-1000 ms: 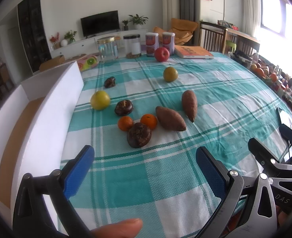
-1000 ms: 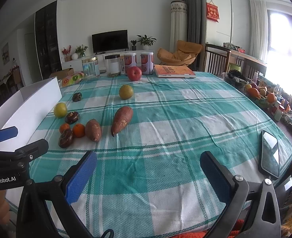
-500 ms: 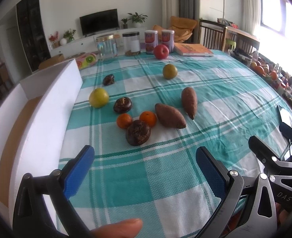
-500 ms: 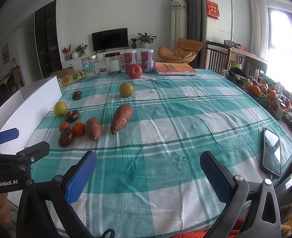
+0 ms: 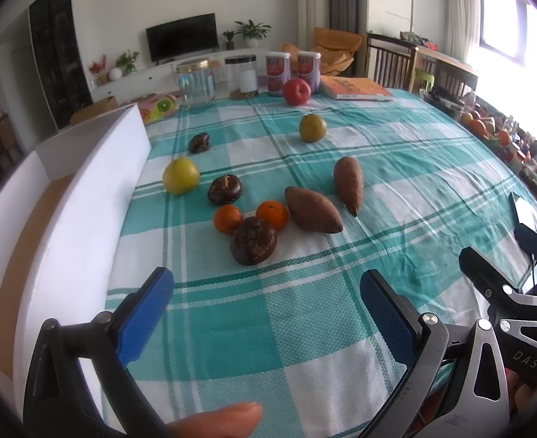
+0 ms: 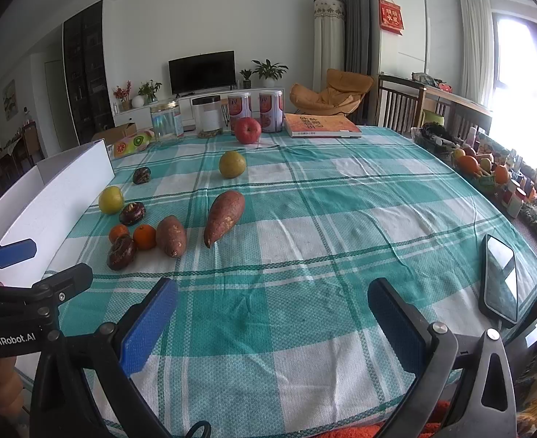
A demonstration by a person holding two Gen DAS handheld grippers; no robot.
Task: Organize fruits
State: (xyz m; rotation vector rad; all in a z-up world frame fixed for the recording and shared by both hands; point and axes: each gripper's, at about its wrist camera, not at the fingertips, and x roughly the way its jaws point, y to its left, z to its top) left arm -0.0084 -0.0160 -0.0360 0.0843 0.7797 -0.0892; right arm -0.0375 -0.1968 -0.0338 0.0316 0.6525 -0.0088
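Note:
Fruit lies on a teal checked tablecloth [image 5: 396,153]. Nearest my left gripper [image 5: 266,314] is a dark brown fruit [image 5: 253,241], then two small oranges [image 5: 272,214], two sweet potatoes [image 5: 312,210], another dark fruit [image 5: 225,189] and a yellow fruit [image 5: 180,181]. Farther back lie a small dark fruit [image 5: 199,143], a yellow-green fruit [image 5: 312,128] and a red apple [image 5: 296,92]. Both grippers are open and empty. My right gripper [image 6: 272,323] hovers over the table's near edge, right of the sweet potatoes [image 6: 224,215].
A long white box [image 5: 85,197] runs along the table's left edge. Jars [image 5: 195,84], cans [image 5: 292,69] and a book [image 5: 356,88] stand at the back. A phone [image 6: 499,277] lies at the right edge. A fruit basket [image 6: 476,168] sits far right.
The left gripper has moved slightly forward toward the fruit cluster, which looks a little nearer. The right gripper has barely moved. Both stay open.

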